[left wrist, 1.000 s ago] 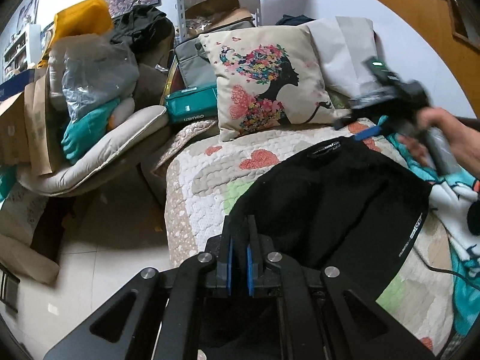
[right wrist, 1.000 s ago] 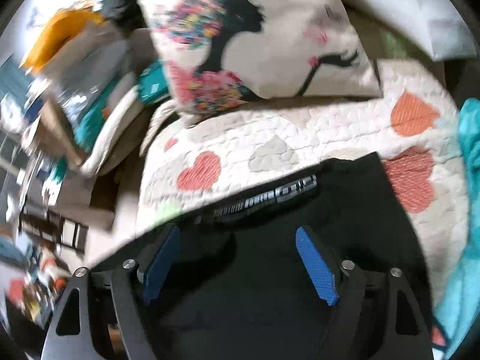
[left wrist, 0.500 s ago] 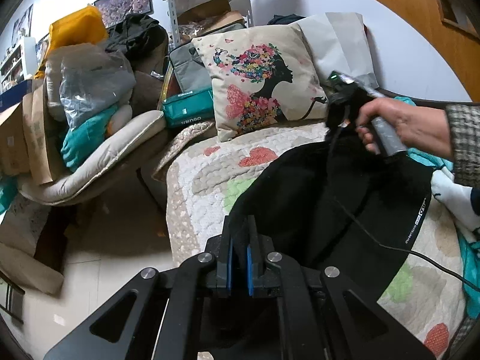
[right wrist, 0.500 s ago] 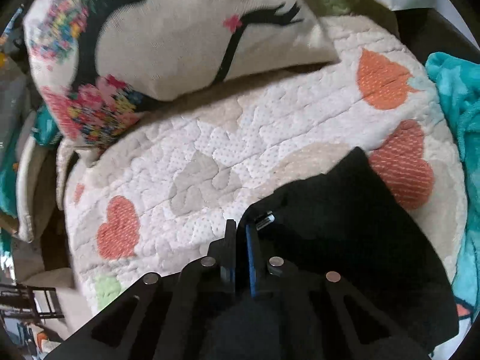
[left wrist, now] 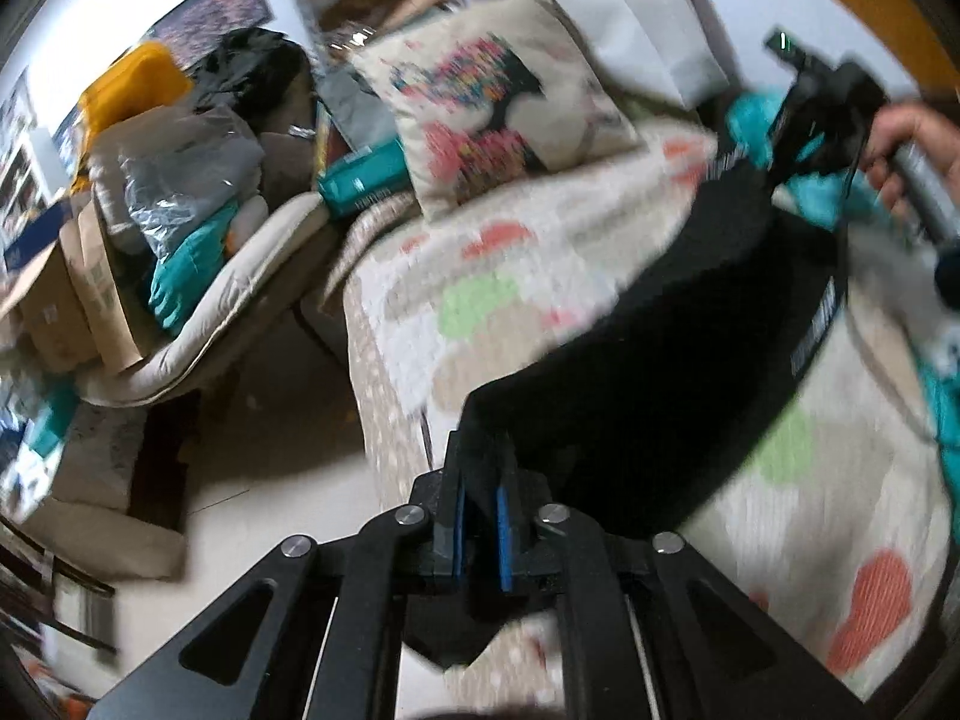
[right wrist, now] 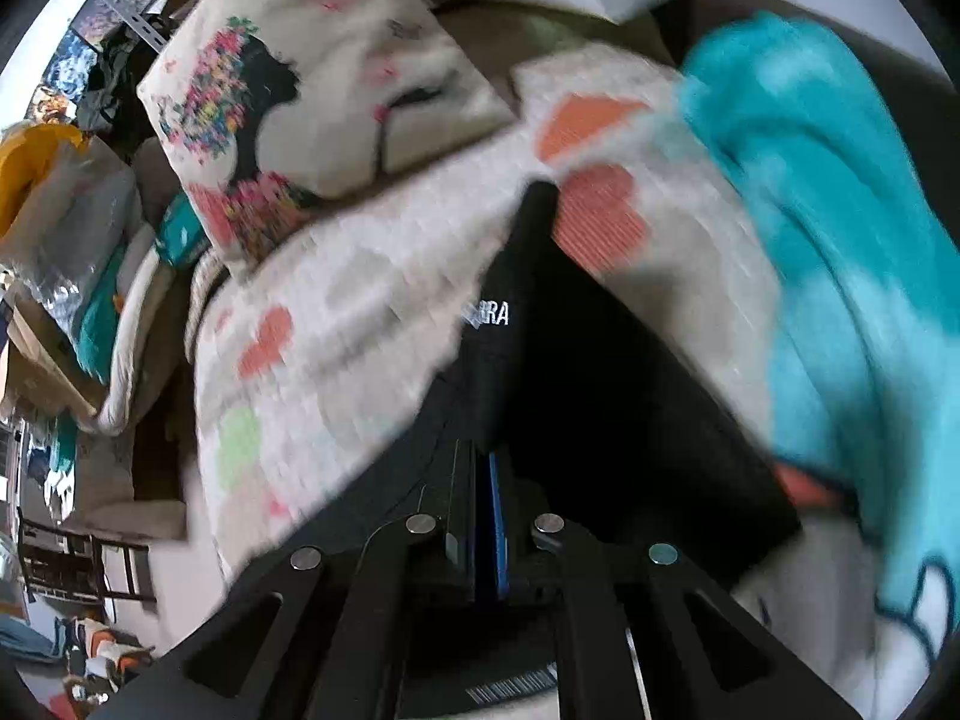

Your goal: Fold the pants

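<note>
Left gripper (left wrist: 480, 510): fingers clamped on the near edge of the black pants (left wrist: 690, 360). Pants stretched across the heart-print quilt (left wrist: 540, 276). Right gripper (right wrist: 483, 516): fingers pinched shut on the waistband end, cloth between them.

left gripper (left wrist: 478, 501): black frame | blue pads on fingers (left wrist: 503, 531) | silver screws
</note>
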`<state>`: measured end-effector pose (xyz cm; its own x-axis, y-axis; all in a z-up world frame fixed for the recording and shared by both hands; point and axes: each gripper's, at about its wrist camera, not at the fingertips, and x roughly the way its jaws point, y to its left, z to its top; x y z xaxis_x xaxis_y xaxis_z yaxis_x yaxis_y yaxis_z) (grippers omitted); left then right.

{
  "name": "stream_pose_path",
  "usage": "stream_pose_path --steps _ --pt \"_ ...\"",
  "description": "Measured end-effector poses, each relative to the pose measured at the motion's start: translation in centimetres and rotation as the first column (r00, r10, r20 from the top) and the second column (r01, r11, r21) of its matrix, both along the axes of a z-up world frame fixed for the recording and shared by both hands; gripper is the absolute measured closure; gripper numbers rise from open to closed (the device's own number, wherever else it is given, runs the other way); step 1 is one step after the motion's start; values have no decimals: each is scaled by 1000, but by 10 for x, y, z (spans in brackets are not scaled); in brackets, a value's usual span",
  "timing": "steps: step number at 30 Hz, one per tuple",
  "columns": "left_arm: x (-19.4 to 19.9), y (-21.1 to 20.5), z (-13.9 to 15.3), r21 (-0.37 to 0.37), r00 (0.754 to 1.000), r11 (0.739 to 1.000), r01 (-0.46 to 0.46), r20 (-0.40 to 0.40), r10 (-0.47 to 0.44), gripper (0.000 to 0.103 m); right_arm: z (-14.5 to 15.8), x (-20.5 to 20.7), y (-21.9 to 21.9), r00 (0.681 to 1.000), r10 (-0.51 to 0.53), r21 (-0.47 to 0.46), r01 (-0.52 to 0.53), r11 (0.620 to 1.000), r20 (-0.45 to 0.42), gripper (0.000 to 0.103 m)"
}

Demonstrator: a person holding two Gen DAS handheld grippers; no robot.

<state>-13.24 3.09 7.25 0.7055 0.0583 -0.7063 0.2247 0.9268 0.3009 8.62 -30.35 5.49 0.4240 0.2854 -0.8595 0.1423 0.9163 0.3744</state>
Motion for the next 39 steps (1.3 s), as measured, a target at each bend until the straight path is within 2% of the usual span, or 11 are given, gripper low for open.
stream_pose_path --steps 5,10,14,18,20,23,26,29,34,36,39 --pt "-35 -20 -18 57 998 998 33 -64 -29 81 -43 -56 -25 993 -36 -7 36 999 -116 96" --pt "-59 6 -7 -39 994 997 -61 -88 57 80 -63 -84 -42 981 -102 -13 102 995 -167 90" --pt "-62 54 8 -168 979 966 -197 -94 183 74 -45 -92 -48 987 -137 10 138 990 -85 56" --pt "-52 89 11 -250 952 919 -305 -116 285 74 -10 -102 -38 988 -133 -73 139 988 77 53" --pt "-44 94 7 -287 948 904 -316 -138 287 73 4 -103 -24 987 -79 -112 95 989 141 52" --pt "-28 87 -3 -318 952 901 -295 -175 251 72 15 -92 18 975 126 -120 -105 987 183 52" --pt "-2 68 -20 -307 945 912 -272 -262 194 64 11 -81 63 928 322 -74 -313 947 190 52" --pt "21 50 -41 -235 921 940 -245 -358 151 64 0 -64 112 867 467 -75 -461 884 175 52" --pt "45 37 -94 -162 837 956 -244 -533 124 64 -21 -39 163 800 582 -195 -553 810 149 52" --pt "46 33 -105 -153 831 962 -224 -546 106 64 -32 -32 177 786 605 -236 -569 788 127 52" --pt "43 28 -108 -140 844 973 -185 -530 84 62 -51 -20 195 767 639 -312 -594 741 58 52"
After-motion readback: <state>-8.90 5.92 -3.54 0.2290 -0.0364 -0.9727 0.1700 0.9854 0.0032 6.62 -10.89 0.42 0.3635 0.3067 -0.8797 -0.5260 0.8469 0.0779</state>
